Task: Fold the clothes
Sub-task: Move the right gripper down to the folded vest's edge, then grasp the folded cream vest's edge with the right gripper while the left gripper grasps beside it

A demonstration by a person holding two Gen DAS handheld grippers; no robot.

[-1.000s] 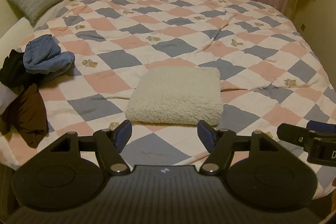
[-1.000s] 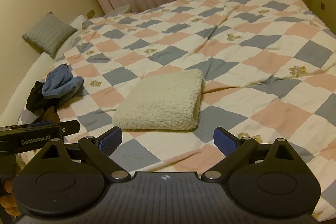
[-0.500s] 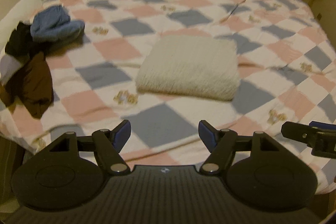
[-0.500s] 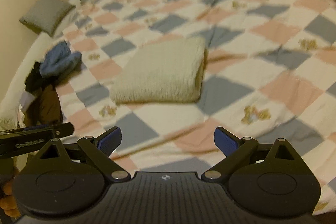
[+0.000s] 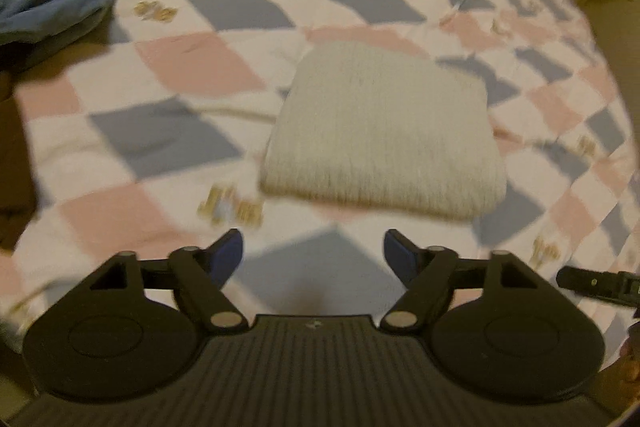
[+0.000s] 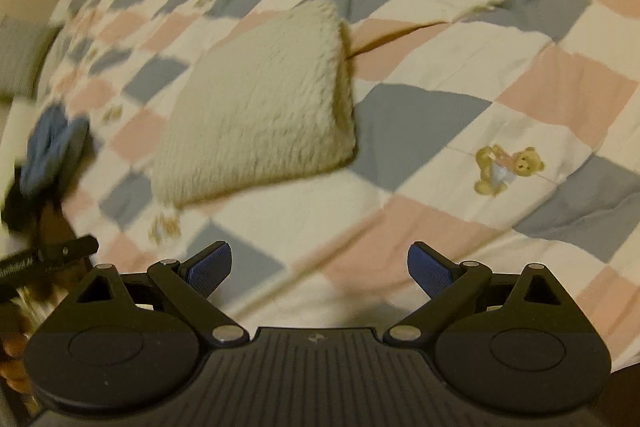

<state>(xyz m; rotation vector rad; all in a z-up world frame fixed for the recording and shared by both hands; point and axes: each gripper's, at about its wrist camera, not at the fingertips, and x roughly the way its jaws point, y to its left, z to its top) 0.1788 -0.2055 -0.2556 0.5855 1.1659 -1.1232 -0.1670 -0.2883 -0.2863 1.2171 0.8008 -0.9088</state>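
Left claw point(image 5: 313, 255) and right claw point(image 6: 319, 269) both gape empty above the folded fleece point(image 5: 384, 131) on the quilt point(image 5: 192, 67)

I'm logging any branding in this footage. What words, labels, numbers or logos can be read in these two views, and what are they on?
Nothing reads as a full word.
Pale lettering on the left gripper's side, seen from the right wrist: too blurred to read.
Small pale emblem, no letters, on the right gripper's ribbed body.
The same small emblem on the left gripper's body in its own view: too small to read.
The checked quilt carries teddy bear pictures, no text.
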